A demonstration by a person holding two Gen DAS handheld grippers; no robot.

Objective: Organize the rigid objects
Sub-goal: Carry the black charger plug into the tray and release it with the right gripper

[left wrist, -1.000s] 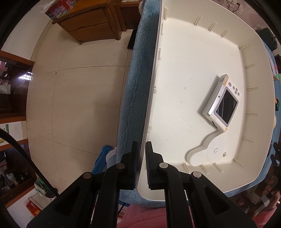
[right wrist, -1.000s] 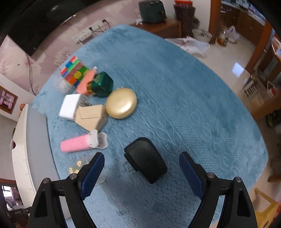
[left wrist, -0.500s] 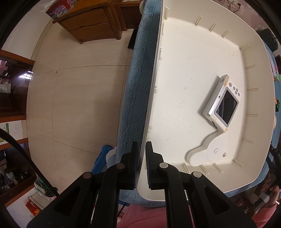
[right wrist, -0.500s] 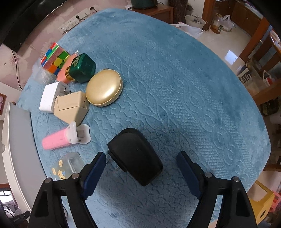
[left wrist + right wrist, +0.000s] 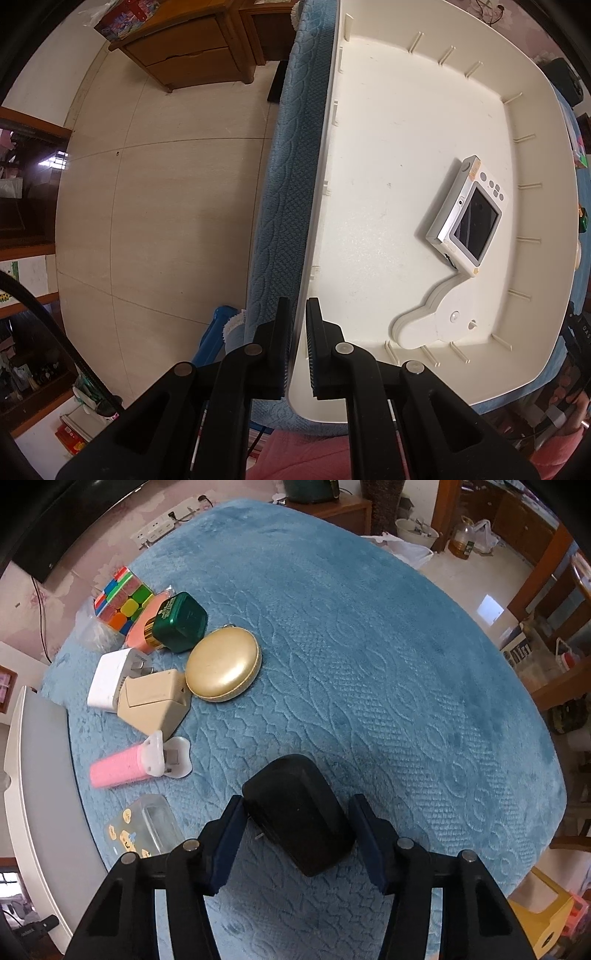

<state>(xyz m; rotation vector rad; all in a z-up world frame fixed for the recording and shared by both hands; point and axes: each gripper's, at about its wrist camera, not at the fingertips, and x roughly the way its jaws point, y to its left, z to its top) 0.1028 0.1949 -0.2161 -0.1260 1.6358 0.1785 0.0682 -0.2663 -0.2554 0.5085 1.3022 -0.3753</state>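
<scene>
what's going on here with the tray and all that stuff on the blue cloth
A person is sorting small items into a white tray. The left gripper is clamped on the tray's rim; a camera already lies inside. The right gripper has just been closing around a black case on the cloth.

- The left wrist camera looks almost straight down along its gripper's fingers, close over the near left rim of the white tray (image 5: 546, 206), with the floor (image 5: 155, 206) to the left.
- The right wrist camera tilts steeply down over the blue cloth (image 5: 369, 664), close to it.
- Both views share the cloth and the tray, whose edge (image 5: 33, 775) runs along that view's left.
</scene>
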